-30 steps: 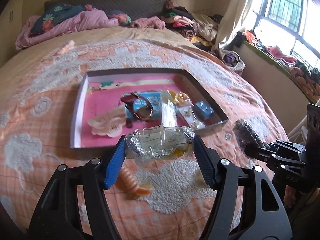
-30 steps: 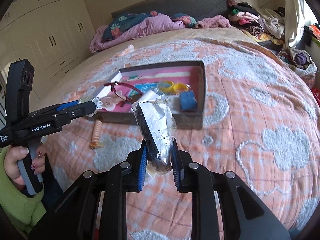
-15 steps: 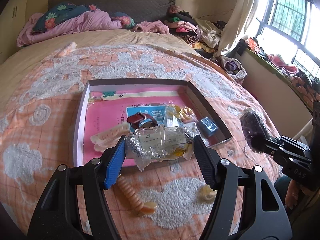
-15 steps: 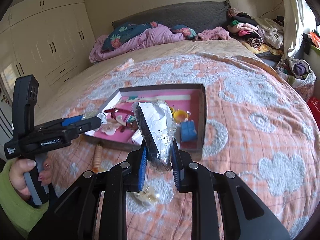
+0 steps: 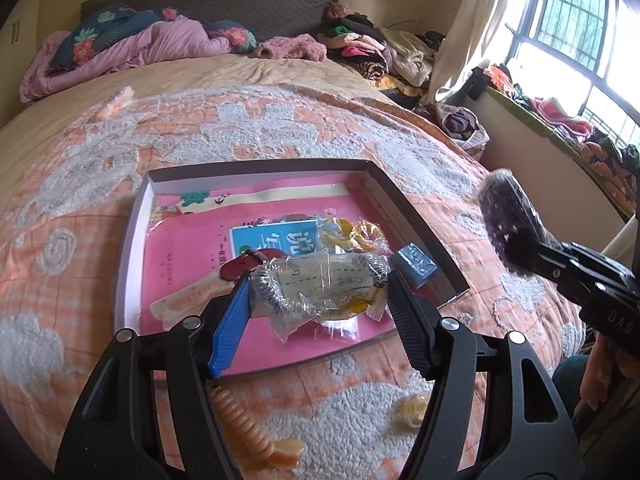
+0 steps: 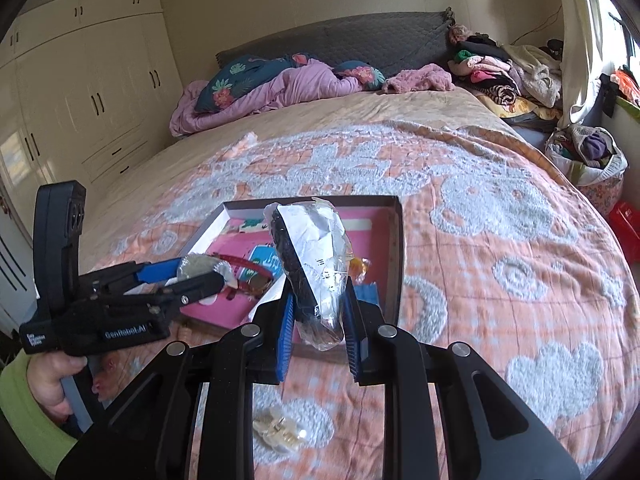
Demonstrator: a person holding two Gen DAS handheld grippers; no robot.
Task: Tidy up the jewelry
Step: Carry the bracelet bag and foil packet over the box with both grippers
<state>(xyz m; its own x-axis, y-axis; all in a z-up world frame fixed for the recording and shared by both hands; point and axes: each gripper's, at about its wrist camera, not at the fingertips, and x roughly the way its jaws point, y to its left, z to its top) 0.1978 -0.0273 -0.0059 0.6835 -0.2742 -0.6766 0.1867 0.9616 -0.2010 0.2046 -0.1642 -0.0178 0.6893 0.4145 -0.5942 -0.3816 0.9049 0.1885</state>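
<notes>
My left gripper is shut on a clear packet with a silver chain and holds it above the near part of the open box with the pink lining. My right gripper is shut on a clear packet with a dark beaded piece, held up near the box's near edge. In the left wrist view that packet is to the right of the box. Inside the box lie a red strap, yellow rings and a small blue box.
On the orange bedspread in front of the box lie a peach spiral hair tie and a pale yellow hair clip. Bedding and piled clothes are at the head of the bed. A wardrobe stands to the left.
Both grippers rose and moved forward over the box with their packets still held. The box now sits lower and closer under the left gripper.
</notes>
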